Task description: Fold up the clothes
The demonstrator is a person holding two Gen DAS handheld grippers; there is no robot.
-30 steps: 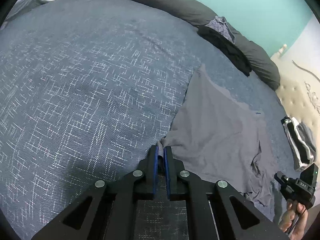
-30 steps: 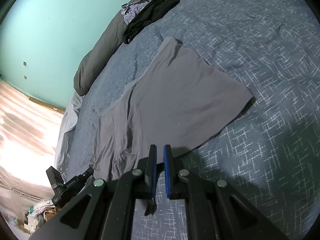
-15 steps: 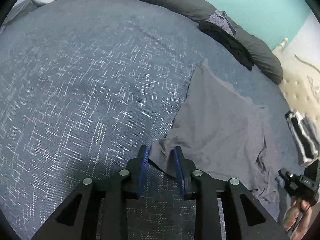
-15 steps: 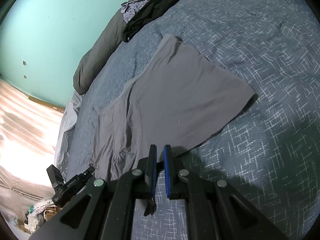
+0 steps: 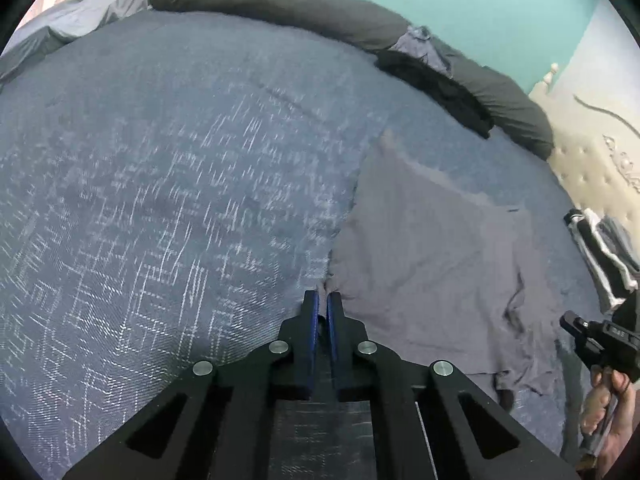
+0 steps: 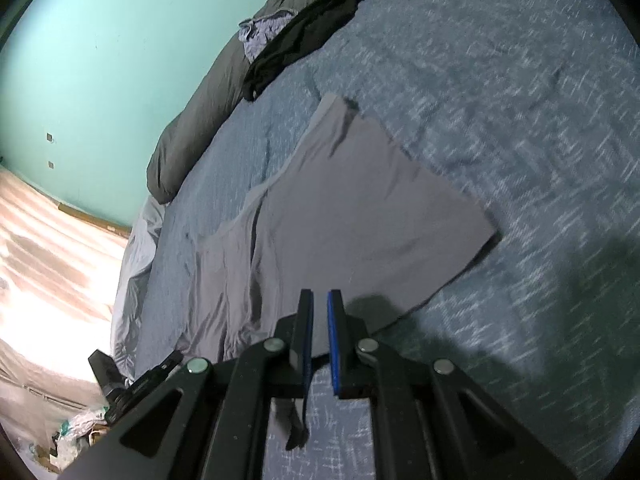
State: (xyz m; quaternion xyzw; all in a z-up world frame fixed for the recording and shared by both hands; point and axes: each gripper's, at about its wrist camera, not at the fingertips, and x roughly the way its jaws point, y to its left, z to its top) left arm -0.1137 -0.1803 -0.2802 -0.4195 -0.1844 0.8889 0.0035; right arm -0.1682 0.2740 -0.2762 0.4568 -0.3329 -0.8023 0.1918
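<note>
A grey garment (image 5: 432, 264) lies spread on the blue patterned bedcover (image 5: 160, 200), flat at the far end and bunched near the right hand. My left gripper (image 5: 322, 300) has its jaws closing tight on the garment's near left corner, with cloth pinched between the blue pads. In the right wrist view the same garment (image 6: 360, 216) runs under my right gripper (image 6: 320, 300), which is shut; a flap of grey cloth (image 6: 294, 420) hangs below its jaws. A hand (image 5: 604, 412) holds the right gripper (image 5: 596, 340) at the garment's crumpled end.
A long dark grey bolster (image 5: 280, 0) lines the far edge of the bed, with a black garment (image 5: 440, 88) and a lilac cloth (image 5: 420, 44) on it. A folded black-and-white item (image 5: 600, 248) lies by the cream headboard (image 5: 592, 168). The floor (image 6: 48, 260) shows past the bed's edge.
The left jaws opened around the garment's corner half a second ago and have shut on it again. The right gripper has kept still.
</note>
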